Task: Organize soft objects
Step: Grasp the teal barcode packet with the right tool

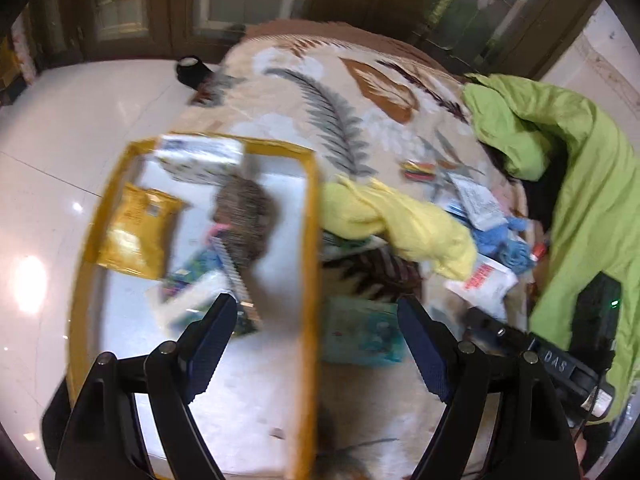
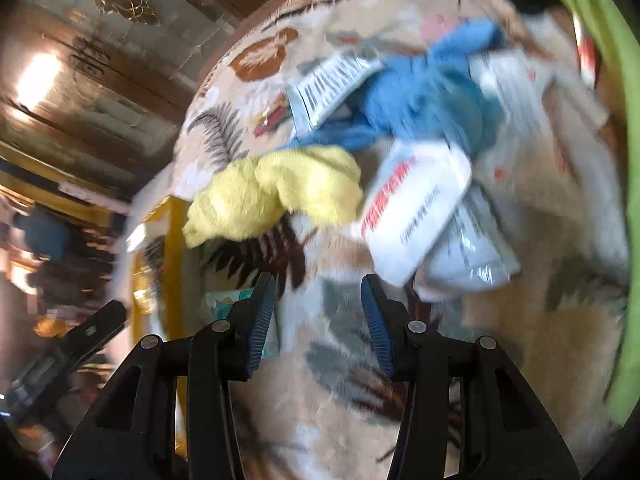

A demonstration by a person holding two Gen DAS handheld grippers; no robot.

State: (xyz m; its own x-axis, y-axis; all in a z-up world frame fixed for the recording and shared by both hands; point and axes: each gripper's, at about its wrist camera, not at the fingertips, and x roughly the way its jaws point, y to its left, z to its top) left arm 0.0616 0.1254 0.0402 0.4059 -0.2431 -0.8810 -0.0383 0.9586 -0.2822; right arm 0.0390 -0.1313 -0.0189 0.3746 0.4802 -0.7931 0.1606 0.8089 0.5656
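here | yellow cloth [image 2: 276,192] | crumpled, fluffy | on leaf-print blanket [image 2: 344,360]

Left wrist view: steep down-forward look from over the edge of the leaf-print blanket [image 1: 320,92], fairly close; own left tool [image 1: 316,320] fills 6 o'clock, yellow-rimmed clear bin [image 1: 312,240] at 8–9, tiled floor [image 1: 60,140] toward 10.

Right wrist view: also pitched down, rolled, blurred, nearer the blanket [image 2: 340,360]; own right tool [image 2: 318,296] at 6 o'clock, clutter at 1–2.

Shared by both: yellow cloth [image 1: 400,224] [image 2: 276,196], blue cloth [image 1: 504,240] [image 2: 424,100], white packet with red print [image 1: 484,280] [image 2: 416,208], bin rim [image 2: 172,240]. Each view catches the other tool at its edge.
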